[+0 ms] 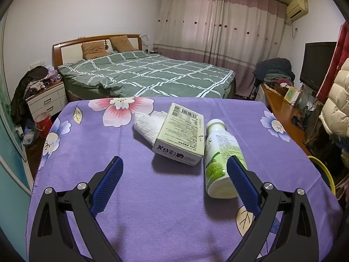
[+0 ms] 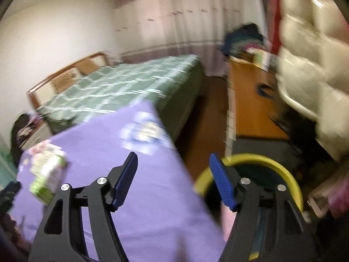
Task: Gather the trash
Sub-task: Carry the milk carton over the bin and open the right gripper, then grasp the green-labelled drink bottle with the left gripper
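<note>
On the purple flowered tablecloth (image 1: 152,196) lie a white-green cardboard box (image 1: 181,134), a crumpled white tissue (image 1: 146,125) behind it, and a green-labelled white bottle (image 1: 220,157) on its side. My left gripper (image 1: 174,163) is open and empty, just short of the box, its right finger beside the bottle. My right gripper (image 2: 173,161) is open and empty, over the table's right edge, next to a yellow-rimmed bin (image 2: 283,170). The right wrist view is blurred; the bottle (image 2: 47,174) shows at its left.
A bed with a green checked cover (image 1: 148,76) stands beyond the table. A wooden desk (image 1: 281,109) with clutter and a TV (image 1: 316,65) runs along the right. A nightstand (image 1: 47,100) and red bucket (image 1: 43,123) are at left. The bin's rim (image 1: 325,170) shows right of the table.
</note>
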`<state>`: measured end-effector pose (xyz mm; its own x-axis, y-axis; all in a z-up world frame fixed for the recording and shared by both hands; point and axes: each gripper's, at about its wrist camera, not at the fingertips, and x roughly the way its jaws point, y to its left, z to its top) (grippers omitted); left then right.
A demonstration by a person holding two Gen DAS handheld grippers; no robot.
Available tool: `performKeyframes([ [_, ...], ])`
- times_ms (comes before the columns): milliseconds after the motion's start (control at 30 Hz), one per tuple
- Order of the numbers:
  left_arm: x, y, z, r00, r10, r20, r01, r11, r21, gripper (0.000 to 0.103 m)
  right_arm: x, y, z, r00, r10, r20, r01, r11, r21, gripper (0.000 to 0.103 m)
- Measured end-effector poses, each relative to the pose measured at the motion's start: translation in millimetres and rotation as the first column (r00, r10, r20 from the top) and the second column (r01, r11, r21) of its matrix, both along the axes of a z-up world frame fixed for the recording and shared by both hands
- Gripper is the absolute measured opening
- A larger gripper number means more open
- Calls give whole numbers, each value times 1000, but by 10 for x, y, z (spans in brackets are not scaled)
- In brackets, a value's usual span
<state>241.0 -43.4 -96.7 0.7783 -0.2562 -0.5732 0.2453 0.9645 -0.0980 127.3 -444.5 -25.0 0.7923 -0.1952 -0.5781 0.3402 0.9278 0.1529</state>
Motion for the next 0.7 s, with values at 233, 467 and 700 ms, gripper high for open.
performKeyframes([
  [233,-10,-48,-9,999,-35,-9,35,999,0,98,469,662,-11,992,114,62,-106,987,-119,69],
  [467,13,-332,-112,989,-132,-71,134,991,19,98,588,602,-219,994,107,-19,-108,992,-72,69],
  [700,48,-722,-224,979,-162,-123,176,978,111,91,556,649,-248,990,140,-11,-141,988,-62,70],
])
